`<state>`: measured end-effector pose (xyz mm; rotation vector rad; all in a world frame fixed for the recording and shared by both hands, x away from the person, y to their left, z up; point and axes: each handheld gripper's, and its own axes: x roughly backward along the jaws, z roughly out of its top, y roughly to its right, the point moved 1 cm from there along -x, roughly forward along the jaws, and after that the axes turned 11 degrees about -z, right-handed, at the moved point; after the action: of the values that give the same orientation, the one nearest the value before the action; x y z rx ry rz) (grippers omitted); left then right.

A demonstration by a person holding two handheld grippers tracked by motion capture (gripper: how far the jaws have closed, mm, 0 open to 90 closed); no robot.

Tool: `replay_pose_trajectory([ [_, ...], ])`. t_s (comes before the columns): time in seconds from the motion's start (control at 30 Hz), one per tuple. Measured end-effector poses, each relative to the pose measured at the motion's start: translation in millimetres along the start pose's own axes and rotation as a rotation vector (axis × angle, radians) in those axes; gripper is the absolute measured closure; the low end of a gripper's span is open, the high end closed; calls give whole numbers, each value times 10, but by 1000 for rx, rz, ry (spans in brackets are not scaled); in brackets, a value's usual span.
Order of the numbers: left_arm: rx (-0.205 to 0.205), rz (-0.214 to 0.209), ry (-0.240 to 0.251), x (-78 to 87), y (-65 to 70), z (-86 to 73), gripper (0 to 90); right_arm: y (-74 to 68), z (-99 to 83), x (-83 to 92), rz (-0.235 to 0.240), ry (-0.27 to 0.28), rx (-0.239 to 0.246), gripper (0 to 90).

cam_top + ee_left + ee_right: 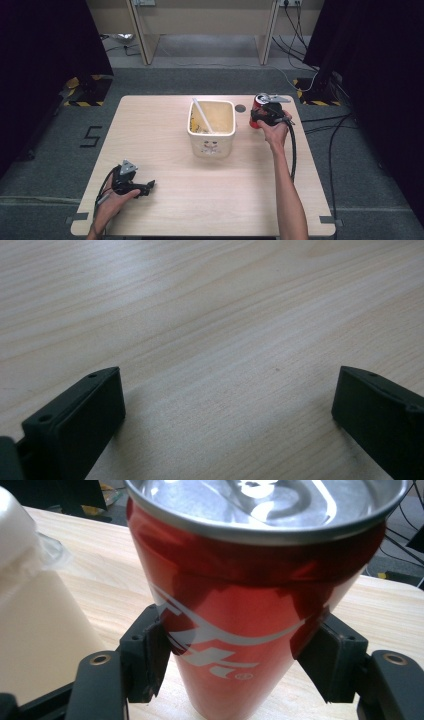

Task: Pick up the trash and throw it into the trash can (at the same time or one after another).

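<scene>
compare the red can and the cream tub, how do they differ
The can is red, round and slim; the tub is cream, squarish and wider. The can's silver top is closed, while the tub is open, with a white utensil leaning inside. The right gripper has its jaws against the can's sides; nothing grips the tub. Both stand upright on the table.

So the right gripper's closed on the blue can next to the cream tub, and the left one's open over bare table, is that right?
Not quite: the can is red, not blue, as the right gripper view shows. The rest holds: the right gripper has its jaws against the can's sides, beside the cream tub, and the left gripper is open over bare table.
</scene>
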<state>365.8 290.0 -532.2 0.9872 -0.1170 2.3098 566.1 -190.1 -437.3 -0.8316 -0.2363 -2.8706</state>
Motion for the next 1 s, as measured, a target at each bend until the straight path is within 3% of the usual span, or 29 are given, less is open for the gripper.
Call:
replay_pose_trajectory([
  [1.0,0,-1,-2,1,0,1,0,-90,451,669,43,48,48,342],
])
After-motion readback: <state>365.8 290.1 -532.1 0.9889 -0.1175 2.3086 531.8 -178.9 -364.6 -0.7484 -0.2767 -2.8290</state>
